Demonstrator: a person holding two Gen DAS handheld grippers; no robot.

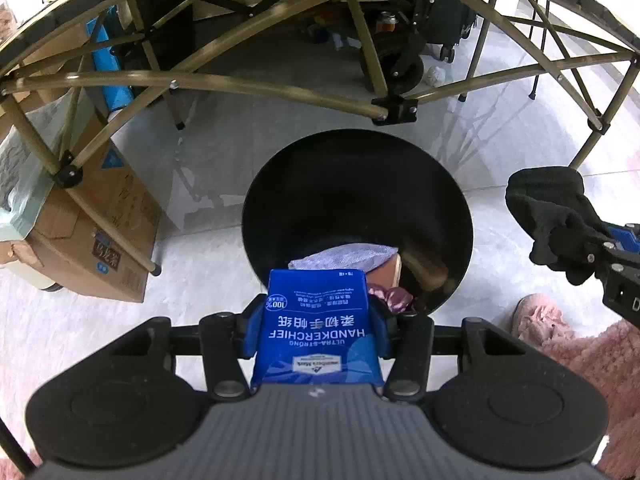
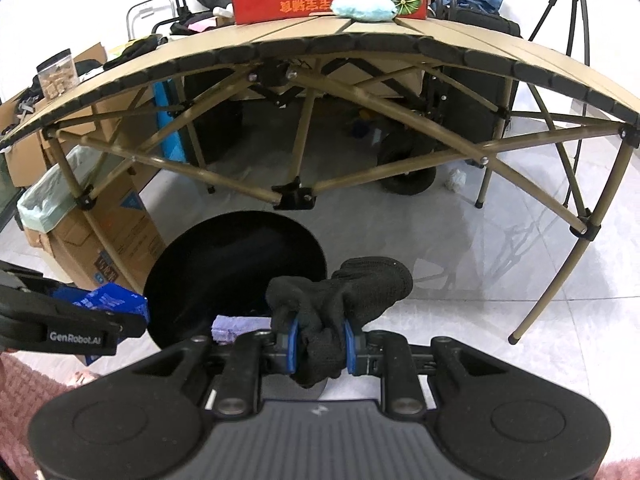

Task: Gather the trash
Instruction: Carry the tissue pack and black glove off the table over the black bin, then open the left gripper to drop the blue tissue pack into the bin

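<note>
The bin (image 1: 356, 200) stands on the floor, in front of the folding table (image 2: 320, 40) and just before its leg frame. Left of the bin sits a cardboard box (image 1: 108, 232), partly under the table's edge. The tissue pack (image 1: 318, 328) hangs over the bin's near rim, between the left gripper's (image 1: 318, 320) fingers. The glove (image 2: 340, 304) is held just right of the bin, in the right gripper (image 2: 320, 346). On the table's far side lies a flat carton (image 2: 320, 2), a crumpled wad (image 2: 364, 8) against it.
</note>
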